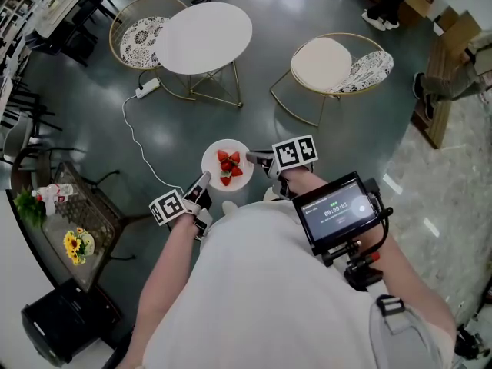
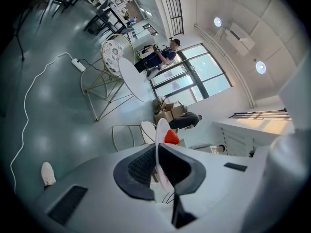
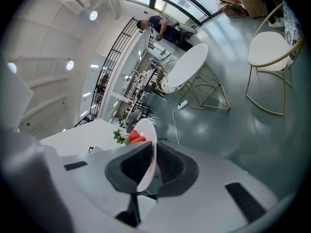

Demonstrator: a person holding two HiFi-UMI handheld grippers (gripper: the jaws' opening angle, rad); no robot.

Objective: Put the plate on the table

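A white plate [image 1: 217, 157] with red strawberries [image 1: 229, 167] on it is held in the air above the dark floor. My left gripper [image 1: 202, 184] is shut on the plate's near-left rim, and my right gripper [image 1: 256, 158] is shut on its right rim. In the left gripper view the plate [image 2: 162, 130] stands edge-on between the jaws, with a strawberry [image 2: 171, 138] past them. The right gripper view shows the same plate [image 3: 147, 133] and strawberries [image 3: 136, 137]. The round white table [image 1: 204, 37] stands farther ahead, its top bare.
Gold-framed chairs stand left [image 1: 144, 31] and right [image 1: 338, 64] of the table. A white power strip [image 1: 147, 88] and its cord lie on the floor. A dark side table [image 1: 77, 220] with flowers is at the left. A person's feet [image 1: 377, 19] show at the back.
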